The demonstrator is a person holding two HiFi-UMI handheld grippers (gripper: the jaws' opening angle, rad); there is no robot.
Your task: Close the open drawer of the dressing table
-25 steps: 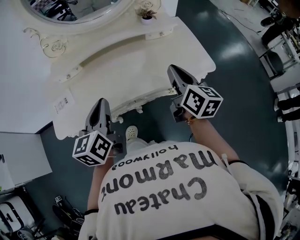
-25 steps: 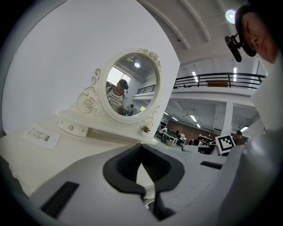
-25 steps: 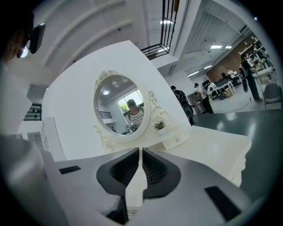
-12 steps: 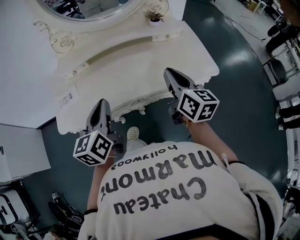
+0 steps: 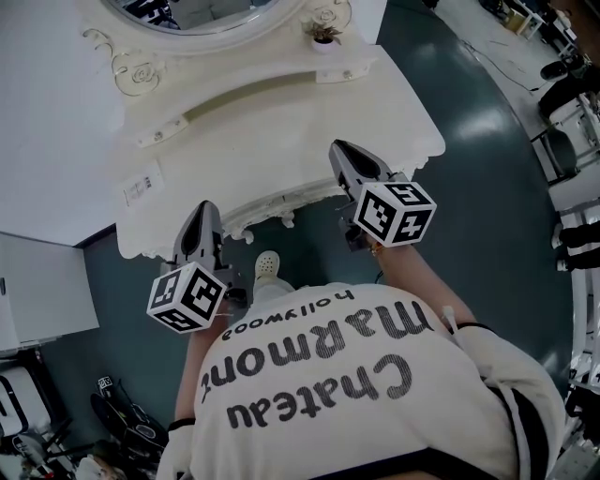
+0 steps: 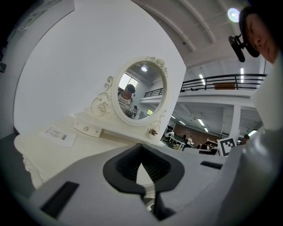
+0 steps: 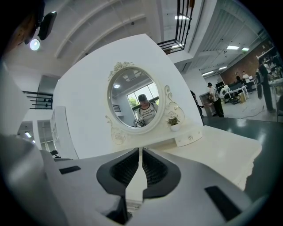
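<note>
The cream dressing table (image 5: 281, 122) fills the upper part of the head view, its oval mirror (image 5: 202, 11) at the back. The carved drawer front (image 5: 272, 208) with small knobs runs under the top's front edge between my grippers; I cannot tell how far it stands out. My left gripper (image 5: 201, 208) is shut and empty, its tips over the table's front left edge. My right gripper (image 5: 336, 146) is also shut and empty, with its tips over the front right edge. Along the left gripper (image 6: 141, 149) and the right gripper (image 7: 140, 150) I see the tabletop and mirror ahead.
A paper label (image 5: 141, 186) lies on the tabletop's left side. A small potted plant (image 5: 323, 34) stands by the mirror. A white cabinet (image 5: 42, 281) stands left of the table. The person's shoe (image 5: 267, 265) rests on the dark floor below the drawer front. Gear lies at bottom left.
The head view has swung, so the table sits further right. Both grippers have drifted slightly left along its front edge. Their jaws stay shut.
</note>
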